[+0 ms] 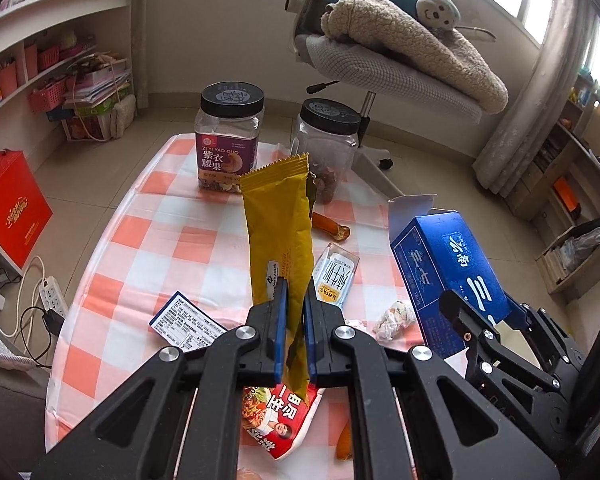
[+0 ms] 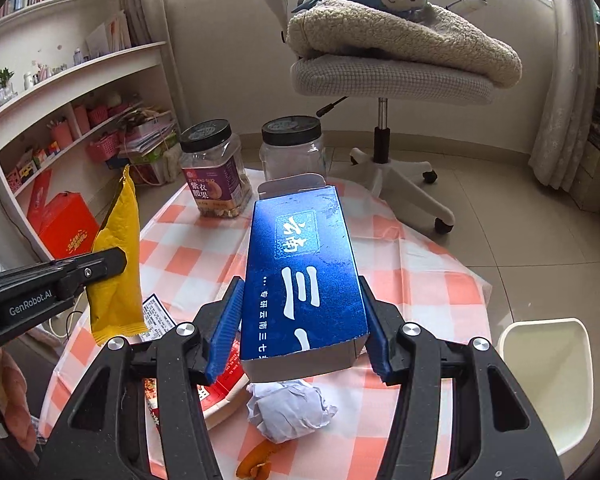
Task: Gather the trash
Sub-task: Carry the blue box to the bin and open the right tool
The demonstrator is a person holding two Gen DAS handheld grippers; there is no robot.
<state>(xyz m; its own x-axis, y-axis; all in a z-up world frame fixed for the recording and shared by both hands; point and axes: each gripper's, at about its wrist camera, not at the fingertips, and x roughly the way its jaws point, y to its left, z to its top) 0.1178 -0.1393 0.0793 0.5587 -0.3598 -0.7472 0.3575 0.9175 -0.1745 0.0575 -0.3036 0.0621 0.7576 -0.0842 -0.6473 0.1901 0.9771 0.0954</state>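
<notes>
My left gripper point(image 1: 295, 312) is shut on a yellow snack wrapper point(image 1: 280, 232) and holds it upright above the checked table point(image 1: 140, 236). The wrapper also shows in the right wrist view point(image 2: 118, 264). My right gripper point(image 2: 300, 332) is shut on a blue carton point(image 2: 300, 272) with an open far flap, held above the table; it shows at the right in the left wrist view point(image 1: 448, 264). On the table lie a red food packet point(image 1: 280, 420), a white sachet point(image 1: 334, 276), a printed label point(image 1: 184, 322), a crumpled paper ball point(image 2: 288, 410) and orange peel point(image 1: 332, 226).
Two black-lidded jars stand at the table's far end, one labelled purple point(image 1: 226, 140), one clear point(image 1: 328, 144). A swivel chair point(image 2: 384, 76) with a blanket and plush toy stands beyond. A white bin point(image 2: 548, 380) is on the floor at the right. Shelves line the left wall.
</notes>
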